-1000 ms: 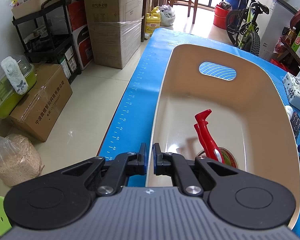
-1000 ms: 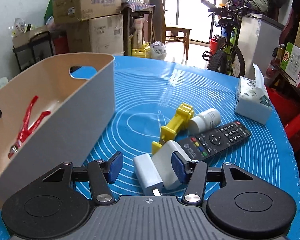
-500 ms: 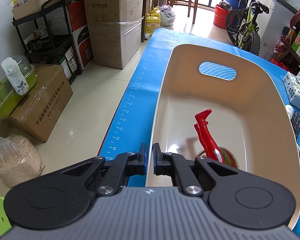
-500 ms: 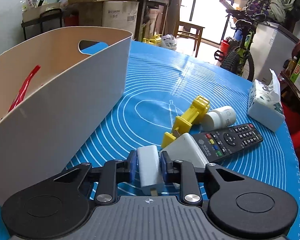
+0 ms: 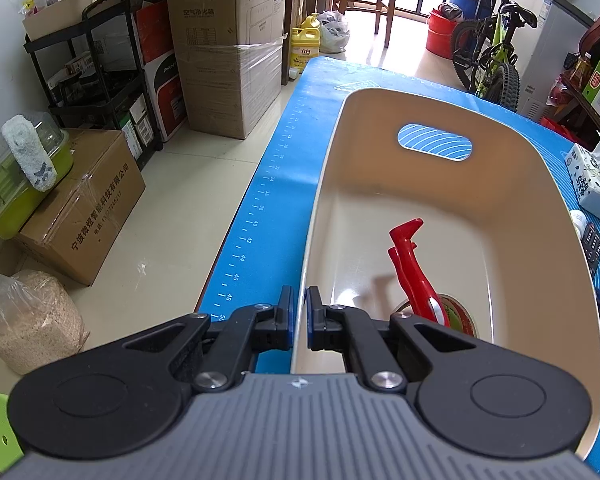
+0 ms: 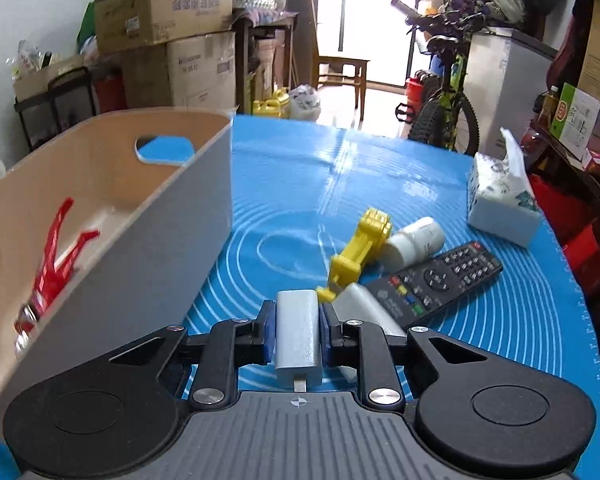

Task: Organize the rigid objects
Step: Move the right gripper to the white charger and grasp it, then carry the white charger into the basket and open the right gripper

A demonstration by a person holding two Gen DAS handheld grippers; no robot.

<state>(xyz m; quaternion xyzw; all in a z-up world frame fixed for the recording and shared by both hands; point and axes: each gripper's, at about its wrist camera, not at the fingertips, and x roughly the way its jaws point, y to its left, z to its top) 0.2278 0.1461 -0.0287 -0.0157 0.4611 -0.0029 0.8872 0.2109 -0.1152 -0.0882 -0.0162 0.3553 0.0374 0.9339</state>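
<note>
Right gripper (image 6: 298, 330), angled downward, clamps white charger (image 6: 298, 336).

One bin (image 6: 148, 240), two white chargers (image 6: 298, 332), one remote (image 6: 440, 280), perhaps one tape roll (image 5: 456, 314).

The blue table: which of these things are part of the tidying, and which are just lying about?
Part of the job:
beige bin
red pliers
white charger
yellow clamp
white bottle
remote control

Probably just lying about:
tissue pack
bicycle
cardboard boxes
</note>
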